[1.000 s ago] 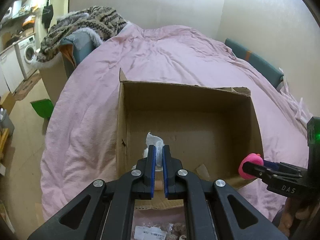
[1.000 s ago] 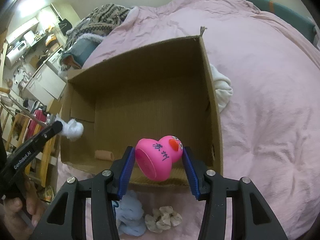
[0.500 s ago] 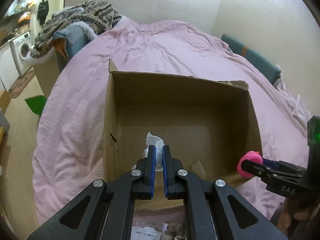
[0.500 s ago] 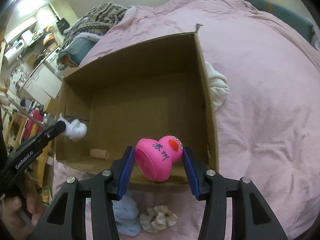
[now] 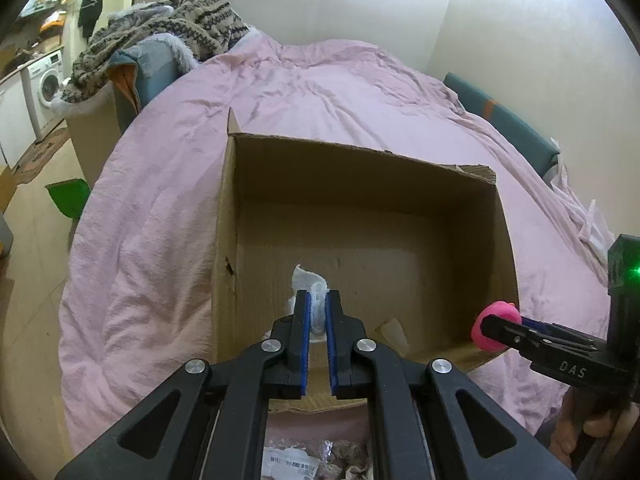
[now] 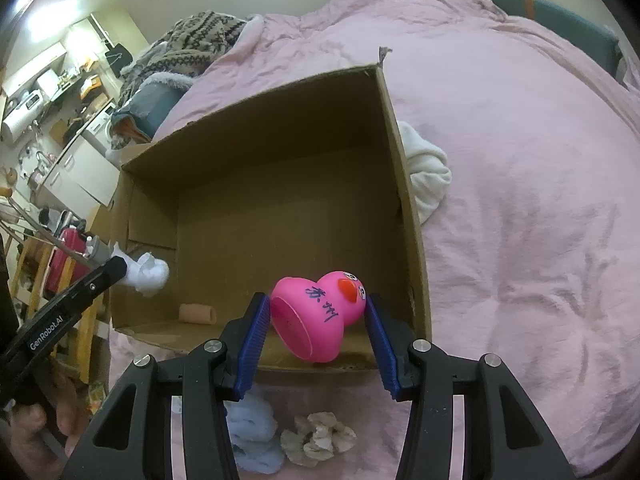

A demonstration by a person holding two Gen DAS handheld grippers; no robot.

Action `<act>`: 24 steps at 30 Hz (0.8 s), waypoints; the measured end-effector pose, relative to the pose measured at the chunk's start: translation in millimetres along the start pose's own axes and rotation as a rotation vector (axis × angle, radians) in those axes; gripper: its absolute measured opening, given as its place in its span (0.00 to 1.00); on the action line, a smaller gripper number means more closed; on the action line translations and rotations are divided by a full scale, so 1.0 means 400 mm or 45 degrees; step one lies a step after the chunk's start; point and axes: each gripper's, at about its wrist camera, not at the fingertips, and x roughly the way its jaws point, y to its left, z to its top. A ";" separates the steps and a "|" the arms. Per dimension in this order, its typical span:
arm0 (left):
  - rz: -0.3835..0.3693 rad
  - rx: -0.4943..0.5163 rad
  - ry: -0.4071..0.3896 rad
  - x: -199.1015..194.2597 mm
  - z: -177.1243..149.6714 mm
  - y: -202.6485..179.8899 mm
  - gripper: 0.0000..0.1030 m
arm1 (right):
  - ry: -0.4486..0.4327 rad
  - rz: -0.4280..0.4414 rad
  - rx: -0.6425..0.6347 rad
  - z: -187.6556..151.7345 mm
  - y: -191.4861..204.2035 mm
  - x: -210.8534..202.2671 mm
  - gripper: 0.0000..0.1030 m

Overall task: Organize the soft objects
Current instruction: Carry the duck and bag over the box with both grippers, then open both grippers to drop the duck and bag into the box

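Observation:
An open cardboard box [image 5: 505, 240] [image 6: 404, 184] sits on a pink bed. My left gripper [image 5: 317, 300] is shut on a white soft wad [image 5: 307, 280] and holds it over the box's near left part; the wad also shows in the right wrist view [image 6: 147, 274]. My right gripper [image 6: 318, 312] is shut on a pink rubber duck [image 6: 320, 312] with blue writing, held over the box's near right corner; the duck also shows in the left wrist view [image 5: 494, 326]. A small tan roll [image 6: 197, 314] lies inside the box.
A white cloth [image 6: 426, 172] lies on the bed against the box's right wall. A light blue cloth [image 6: 254, 436] and a beige scrunchie [image 6: 318, 438] lie on the bed before the box. A chair piled with knitwear [image 5: 168, 36] stands far left. A packet [image 5: 292, 462] lies below my left gripper.
Both grippers have moved forward, further over the box, with their objects still held. The box looks larger and closer in both views.

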 end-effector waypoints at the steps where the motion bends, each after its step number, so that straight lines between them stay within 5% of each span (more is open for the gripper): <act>1: 0.002 0.001 0.005 0.001 -0.001 -0.001 0.14 | 0.008 0.006 0.011 0.000 -0.002 0.002 0.50; 3: 0.010 0.007 0.012 0.000 -0.003 -0.004 0.30 | 0.017 0.021 0.033 0.000 -0.006 0.003 0.50; 5: 0.022 0.012 -0.005 -0.005 -0.005 -0.007 0.59 | 0.012 0.029 0.038 0.003 -0.005 0.002 0.50; 7: 0.027 0.002 -0.029 -0.015 -0.006 -0.006 0.67 | 0.002 0.030 0.038 0.005 -0.004 -0.001 0.54; 11: 0.023 -0.006 -0.014 -0.019 -0.002 -0.004 0.68 | -0.020 0.065 0.085 0.010 -0.012 -0.011 0.71; 24: 0.075 -0.019 -0.004 -0.103 -0.025 0.042 0.68 | -0.056 0.111 0.099 0.012 -0.006 -0.044 0.73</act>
